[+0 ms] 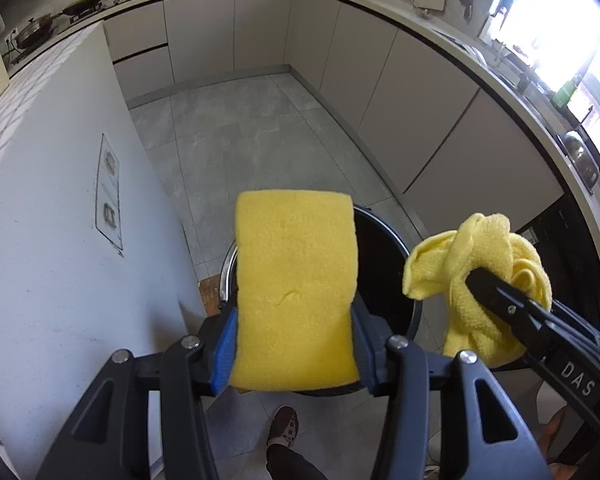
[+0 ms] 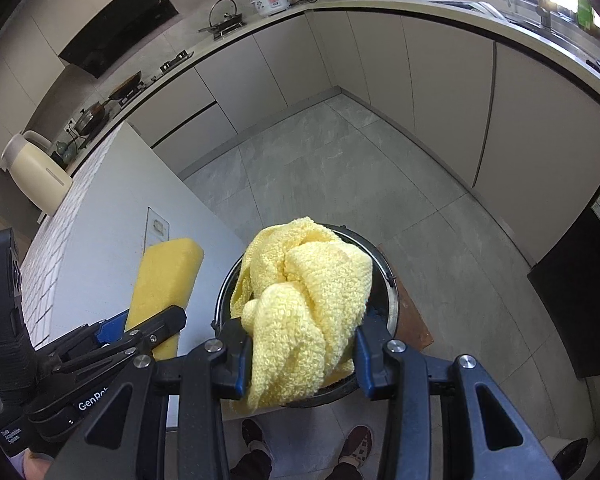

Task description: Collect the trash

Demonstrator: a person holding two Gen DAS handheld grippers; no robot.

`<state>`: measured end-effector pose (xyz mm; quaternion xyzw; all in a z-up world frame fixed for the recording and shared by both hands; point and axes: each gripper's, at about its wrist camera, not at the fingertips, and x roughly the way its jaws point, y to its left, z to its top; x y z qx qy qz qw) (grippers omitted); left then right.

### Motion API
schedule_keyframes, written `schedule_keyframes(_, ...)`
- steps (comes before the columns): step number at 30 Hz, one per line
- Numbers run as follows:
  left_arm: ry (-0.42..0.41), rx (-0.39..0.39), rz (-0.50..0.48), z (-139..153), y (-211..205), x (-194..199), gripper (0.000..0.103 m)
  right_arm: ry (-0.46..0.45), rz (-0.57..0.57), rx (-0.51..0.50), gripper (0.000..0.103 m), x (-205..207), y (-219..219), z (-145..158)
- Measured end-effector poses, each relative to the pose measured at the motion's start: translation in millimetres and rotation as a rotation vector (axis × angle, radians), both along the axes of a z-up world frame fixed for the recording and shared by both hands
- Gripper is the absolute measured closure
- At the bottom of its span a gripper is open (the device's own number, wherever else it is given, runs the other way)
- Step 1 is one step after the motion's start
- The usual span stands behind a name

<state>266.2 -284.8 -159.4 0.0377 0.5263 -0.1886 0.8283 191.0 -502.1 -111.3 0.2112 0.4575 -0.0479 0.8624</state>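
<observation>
Trash in both my tools: left tool (image 1: 296,344) clamps a yellow sponge (image 1: 296,292) across its width, right tool (image 2: 300,354) pinches a bunched yellow cloth (image 2: 304,304). Both hang over the open black bin (image 1: 384,272) on the floor, cloth at 3 o'clock from the sponge. I hold them pointing steeply down so, I judge, a release drops each straight in.
</observation>
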Motion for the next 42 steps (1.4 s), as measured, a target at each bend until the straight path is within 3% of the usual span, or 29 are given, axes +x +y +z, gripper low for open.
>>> schedule_keyframes(4,0.027,0.018,0.026,-15.7,-6.0,9.2,0.046,0.034,0.023,-0.019,0.055,19.9,-0.6,-20.2)
schedule_keyframes(7,0.036,0.035,0.040,-25.3,-10.3,17.3,0.036,0.052,0.037,-0.035,0.036,34.8,-2.9,-33.3)
schedule_keyframes(14,-0.009,0.056,0.048,-23.8,-22.0,27.9,0.033,-0.001,0.037,-0.072,0.036,41.3,-15.1,-34.3)
schedule_keyframes(21,-0.085,0.057,0.097,12.2,-11.0,10.6,0.033,-0.008,0.078,-0.088,0.036,35.7,-15.6,-25.9)
schedule_keyframes(28,-0.193,0.023,0.113,75.5,15.7,-27.2,0.033,-0.023,0.117,-0.081,0.036,16.8,-4.6,3.5)
schedule_keyframes(33,-0.264,-0.002,0.150,115.8,48.1,-62.1,0.029,-0.089,0.167,-0.121,0.036,-15.4,20.7,42.0)
schedule_keyframes(38,-0.366,0.050,0.203,142.4,88.1,-116.8,0.023,-0.209,0.207,-0.169,0.034,-70.8,55.9,89.2)
schedule_keyframes(42,-0.384,0.026,0.262,152.4,124.0,-163.4,0.023,-0.265,0.236,-0.200,0.029,-123.5,87.0,113.9)
